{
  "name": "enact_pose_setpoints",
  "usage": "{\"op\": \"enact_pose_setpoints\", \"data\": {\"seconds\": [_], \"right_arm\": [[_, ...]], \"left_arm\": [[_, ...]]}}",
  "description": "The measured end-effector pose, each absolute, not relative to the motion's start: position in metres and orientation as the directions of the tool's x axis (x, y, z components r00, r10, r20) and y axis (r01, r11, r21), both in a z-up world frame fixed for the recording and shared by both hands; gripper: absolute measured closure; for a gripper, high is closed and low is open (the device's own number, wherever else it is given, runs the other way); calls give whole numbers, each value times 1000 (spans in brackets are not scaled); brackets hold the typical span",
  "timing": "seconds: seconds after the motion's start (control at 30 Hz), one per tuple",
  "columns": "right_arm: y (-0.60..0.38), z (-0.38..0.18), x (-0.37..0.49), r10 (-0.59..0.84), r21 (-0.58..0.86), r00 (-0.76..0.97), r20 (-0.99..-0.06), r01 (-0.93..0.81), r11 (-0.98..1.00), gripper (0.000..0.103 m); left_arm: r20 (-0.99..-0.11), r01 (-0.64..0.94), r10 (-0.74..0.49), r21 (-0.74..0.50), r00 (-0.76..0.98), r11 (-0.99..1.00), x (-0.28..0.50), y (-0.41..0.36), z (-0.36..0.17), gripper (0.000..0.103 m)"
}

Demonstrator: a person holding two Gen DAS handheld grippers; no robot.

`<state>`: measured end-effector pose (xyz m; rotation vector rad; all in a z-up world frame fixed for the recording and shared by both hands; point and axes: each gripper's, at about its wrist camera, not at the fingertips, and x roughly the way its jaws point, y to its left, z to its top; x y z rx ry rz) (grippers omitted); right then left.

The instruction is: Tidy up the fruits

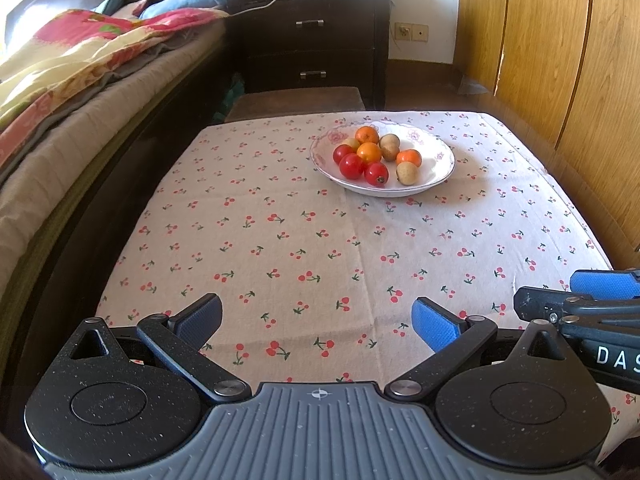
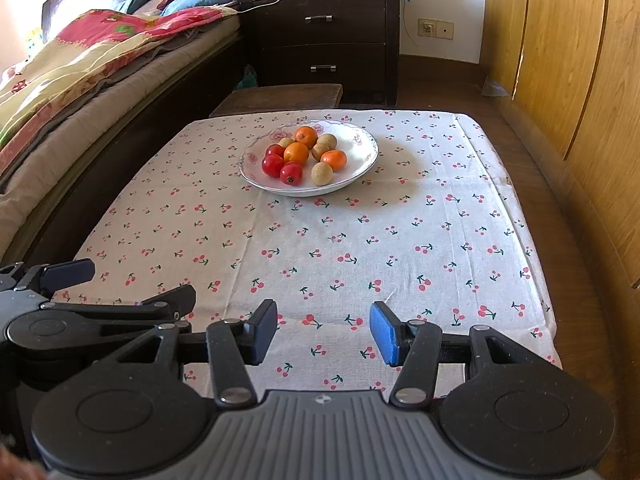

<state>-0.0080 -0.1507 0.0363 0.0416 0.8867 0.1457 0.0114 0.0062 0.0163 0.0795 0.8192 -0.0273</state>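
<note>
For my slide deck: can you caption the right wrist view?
Right gripper open above a cherry-print tablecloth, facing a white plate of mixed fruits.

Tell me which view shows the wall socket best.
The right wrist view: the wall socket sits clear of the nightstand, both plates visible. The left wrist view shows the same socket, slightly smaller and nearer the nightstand's edge.
</note>
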Motion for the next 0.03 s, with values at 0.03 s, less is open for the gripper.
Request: {"op": "enact_pose_setpoints", "data": {"seconds": [0.03], "right_arm": [[-151, 37, -8, 145, 97, 623, -769, -110, 989, 52]], "left_arm": [[-730, 55, 6, 59, 683, 997, 11, 7, 16, 1]]}}
